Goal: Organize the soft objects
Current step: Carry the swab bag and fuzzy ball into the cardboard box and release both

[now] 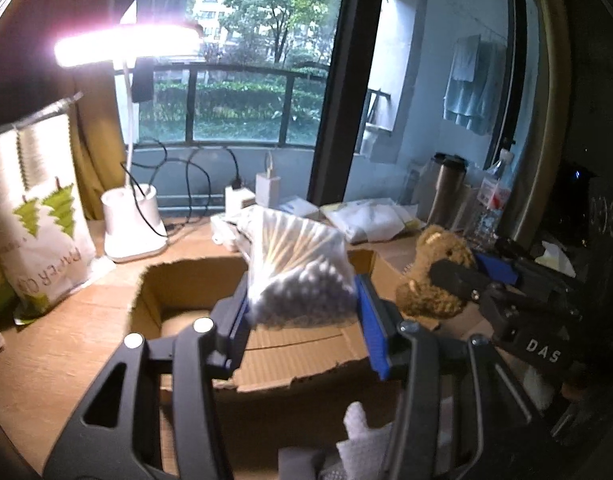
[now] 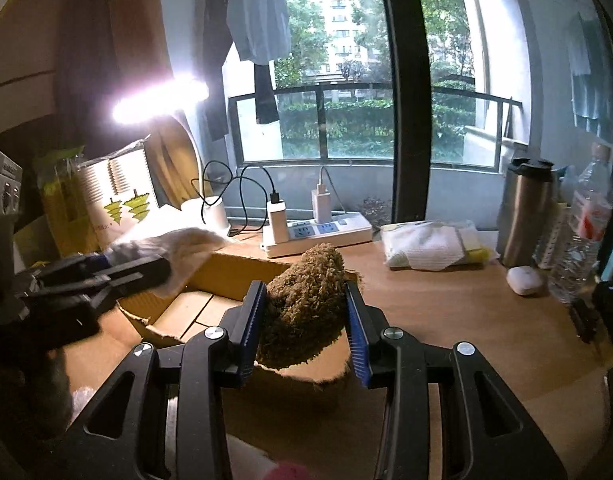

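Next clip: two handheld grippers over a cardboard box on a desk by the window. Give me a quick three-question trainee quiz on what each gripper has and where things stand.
1. What is clamped in the left gripper?
2. True or false: the right gripper is empty.
3. Which stands beside the plastic water bottle? A) the lit desk lamp B) the steel tumbler C) the power strip

Key:
1. A clear bag of cotton swabs, held above the open cardboard box.
2. False: its pads press on a brown plush bear.
3. B.
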